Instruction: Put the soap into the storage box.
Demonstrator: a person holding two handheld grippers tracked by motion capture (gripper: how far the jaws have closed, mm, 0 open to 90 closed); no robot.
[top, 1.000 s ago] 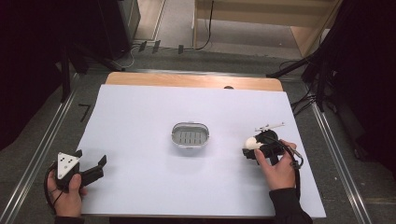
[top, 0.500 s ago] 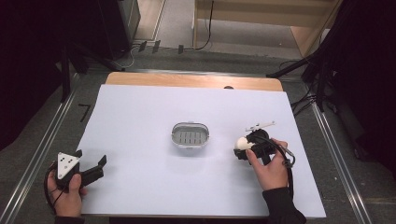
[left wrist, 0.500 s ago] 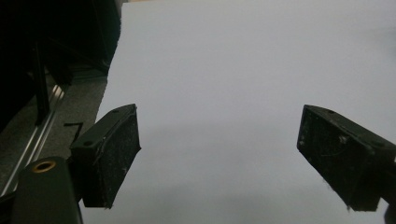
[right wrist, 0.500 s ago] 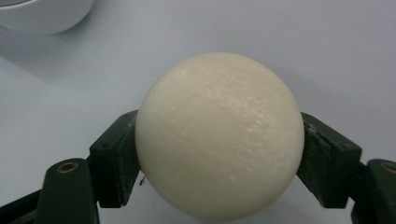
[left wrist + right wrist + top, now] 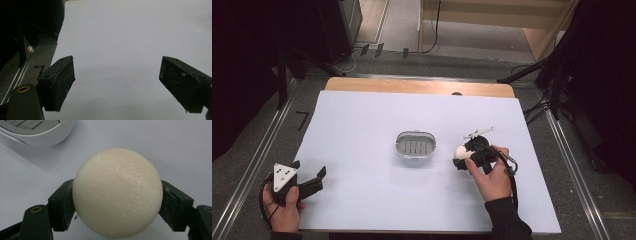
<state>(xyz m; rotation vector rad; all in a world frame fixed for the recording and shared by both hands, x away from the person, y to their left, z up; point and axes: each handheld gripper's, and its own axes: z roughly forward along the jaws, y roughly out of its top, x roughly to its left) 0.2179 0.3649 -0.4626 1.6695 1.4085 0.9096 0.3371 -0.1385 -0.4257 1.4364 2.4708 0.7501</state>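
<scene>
Fingers [image 5: 172,206] of the right gripper [image 5: 462,156] are clamped on a white peeled egg [image 5: 117,192], held over the white table [image 5: 362,125]. Going big to small, the next thing is the egg slicer [image 5: 415,145] — it sits just to the left of the egg, so the right hand is clearly the nearer one. Its slots run front to back in the high view. Left gripper [image 5: 309,181] rests at the near left corner, jaws spread wide with nothing between them. Small white tool [image 5: 478,132] behind the right hand — can't make out what it is.
</scene>
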